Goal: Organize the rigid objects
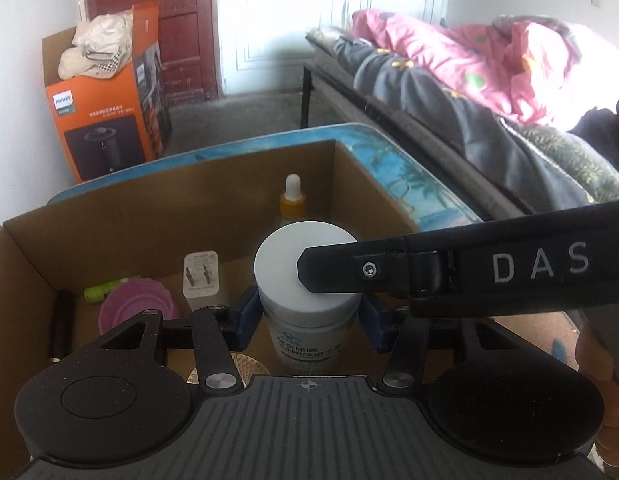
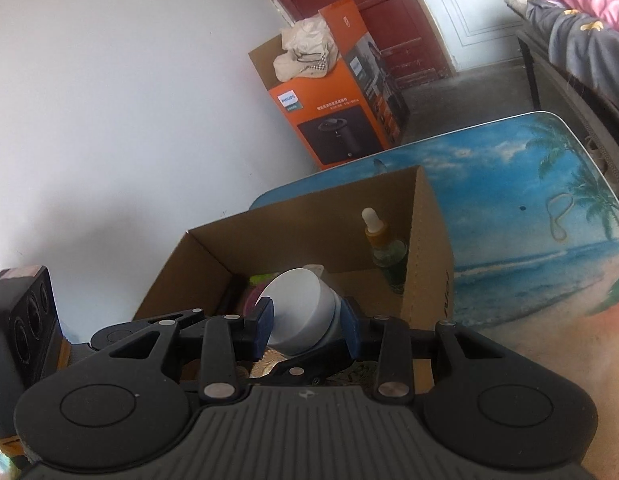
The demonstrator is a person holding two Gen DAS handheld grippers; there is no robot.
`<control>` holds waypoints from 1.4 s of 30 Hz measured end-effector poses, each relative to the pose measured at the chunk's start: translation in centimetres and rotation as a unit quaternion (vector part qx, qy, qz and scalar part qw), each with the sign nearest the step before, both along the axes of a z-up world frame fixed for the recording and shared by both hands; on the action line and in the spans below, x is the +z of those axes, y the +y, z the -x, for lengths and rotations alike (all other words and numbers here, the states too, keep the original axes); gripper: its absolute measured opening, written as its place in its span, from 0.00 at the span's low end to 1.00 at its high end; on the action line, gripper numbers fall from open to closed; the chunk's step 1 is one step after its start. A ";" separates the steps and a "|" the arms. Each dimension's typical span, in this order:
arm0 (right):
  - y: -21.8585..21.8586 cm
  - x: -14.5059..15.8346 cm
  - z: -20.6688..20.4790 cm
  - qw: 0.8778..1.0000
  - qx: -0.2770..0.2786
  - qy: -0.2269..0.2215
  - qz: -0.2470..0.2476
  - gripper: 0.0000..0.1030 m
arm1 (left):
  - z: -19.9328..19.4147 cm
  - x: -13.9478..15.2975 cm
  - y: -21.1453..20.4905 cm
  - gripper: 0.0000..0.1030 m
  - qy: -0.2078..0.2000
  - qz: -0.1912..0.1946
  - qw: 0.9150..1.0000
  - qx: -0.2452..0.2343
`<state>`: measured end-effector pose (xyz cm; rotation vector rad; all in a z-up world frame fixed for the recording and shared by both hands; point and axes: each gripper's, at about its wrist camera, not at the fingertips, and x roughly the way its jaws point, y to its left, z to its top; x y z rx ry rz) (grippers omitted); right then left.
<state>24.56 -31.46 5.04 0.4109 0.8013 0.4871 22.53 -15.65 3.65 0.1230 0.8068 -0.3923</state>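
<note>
Both grippers are grasping one white-lidded jar [image 1: 307,280] over the open cardboard box [image 1: 109,216]. The left gripper [image 1: 307,316] is clamping its body, the right gripper [image 2: 307,318] its lid. A dropper bottle [image 1: 293,200] is standing at twelve o'clock from the jar.

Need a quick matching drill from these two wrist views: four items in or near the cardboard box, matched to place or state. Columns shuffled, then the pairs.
Column 1
1. white-capped jar
2. dropper bottle
3. white charger plug
4. purple lid

Column 2
A. upright by the box's far right corner
B. flat on the box floor, left part
C. between both grippers' blue pads
D. standing left of the jar, prongs facing the camera

Pairs: 1-C, 2-A, 3-D, 4-B
</note>
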 end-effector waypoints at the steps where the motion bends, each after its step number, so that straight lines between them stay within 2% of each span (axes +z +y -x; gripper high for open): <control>1: 0.0 0.0 0.0 1.000 0.003 -0.002 0.000 0.40 | 0.0 0.0 -0.1 0.52 0.003 -0.003 1.000 -0.001; 4: 0.1 0.4 0.2 1.000 0.002 -0.006 0.005 0.43 | -0.3 0.1 -0.6 0.52 0.011 -0.010 1.000 -0.005; 6: 0.2 0.6 0.3 1.000 -0.001 -0.012 0.010 0.51 | -0.1 0.4 -0.8 0.54 0.004 -0.015 1.000 -0.008; 8: 0.3 1.0 0.6 1.000 -0.003 -0.016 0.011 0.54 | 0.1 0.7 -0.9 0.58 -0.003 -0.017 1.000 -0.010; 10: 0.2 1.5 1.1 1.000 -0.008 -0.027 0.012 0.55 | 0.4 1.0 -0.8 0.68 -0.013 -0.016 1.000 -0.010; 13: -0.3 2.8 2.5 0.998 -0.024 -0.052 0.008 0.58 | 1.4 1.8 -0.4 0.77 -0.031 -0.008 0.999 -0.007; 15: -0.9 4.0 4.0 0.996 -0.040 -0.076 -0.001 0.67 | 2.5 2.7 0.2 0.79 -0.046 0.002 0.999 -0.002; 16: -1.2 4.6 4.8 0.995 -0.049 -0.088 -0.005 0.68 | 3.1 3.3 0.6 0.83 -0.055 0.009 0.998 0.004; 19: -2.1 6.6 7.9 0.989 -0.082 -0.124 -0.006 0.83 | 5.4 5.0 2.1 0.96 -0.077 0.033 0.996 0.023; 20: -2.2 7.1 8.9 0.986 -0.094 -0.135 -0.003 0.94 | 6.3 5.6 2.6 0.97 -0.086 0.041 0.995 0.030; 21: -2.3 7.6 10.1 0.983 -0.105 -0.149 0.000 1.00 | 7.3 6.1 3.1 1.00 -0.095 0.046 0.994 0.035; 24: -2.1 8.0 12.7 0.970 -0.169 -0.169 0.044 1.00 | 9.6 7.5 4.6 1.00 -0.111 0.046 0.991 0.064; 26: -1.5 7.6 13.6 0.963 -0.204 -0.160 0.075 1.00 | 10.6 8.1 5.6 1.00 -0.117 0.036 0.988 0.095; 28: -0.5 6.8 13.9 0.961 -0.217 -0.142 0.098 1.00 | 11.4 8.2 6.4 1.00 -0.123 0.017 0.985 0.116; 32: 3.1 5.8 14.6 0.957 -0.204 -0.134 0.156 1.00 | 11.6 7.9 7.6 1.00 -0.108 -0.016 0.983 0.146; 38: 7.3 5.9 14.6 0.946 -0.183 -0.151 0.220 1.00 | 11.7 7.6 9.8 1.00 -0.111 -0.005 0.978 0.178; 42: 8.6 5.7 14.1 0.946 -0.174 -0.146 0.232 1.00 | 11.7 7.3 10.4 1.00 -0.108 -0.012 0.977 0.183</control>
